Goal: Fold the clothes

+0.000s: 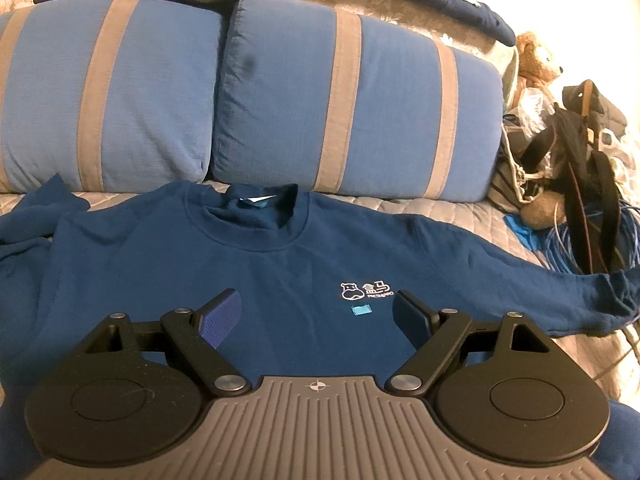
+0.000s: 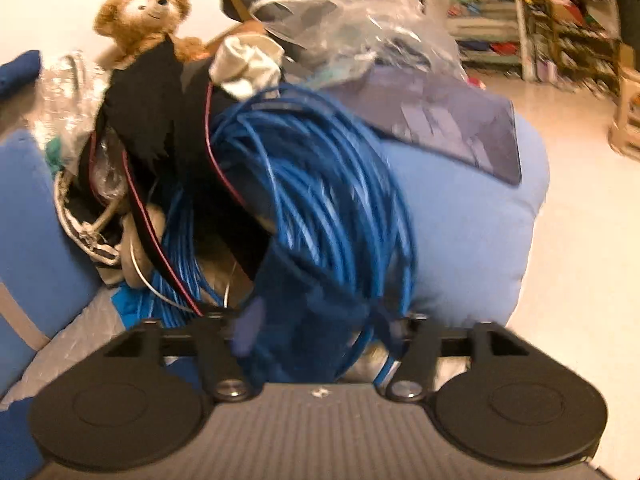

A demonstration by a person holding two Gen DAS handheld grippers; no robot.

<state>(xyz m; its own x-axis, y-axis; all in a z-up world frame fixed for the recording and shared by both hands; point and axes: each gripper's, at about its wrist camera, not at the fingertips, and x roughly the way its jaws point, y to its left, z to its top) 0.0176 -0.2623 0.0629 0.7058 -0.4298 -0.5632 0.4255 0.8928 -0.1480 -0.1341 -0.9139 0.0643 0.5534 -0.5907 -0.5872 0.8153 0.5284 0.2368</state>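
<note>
The left tool is hovering released over the blue sweatshirt, which is lying flat on the bed (collar toward the striped pillows). The right tool is standing released around the sweatshirt's cuff, beside blue cable coils.

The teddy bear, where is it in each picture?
Left wrist view: teddy bear sits far right near the top, behind the black bag.
Right wrist view: teddy bear sits top left, above the clutter.
Shared landmark: the blue cable coil lies below the bear in both.
</note>
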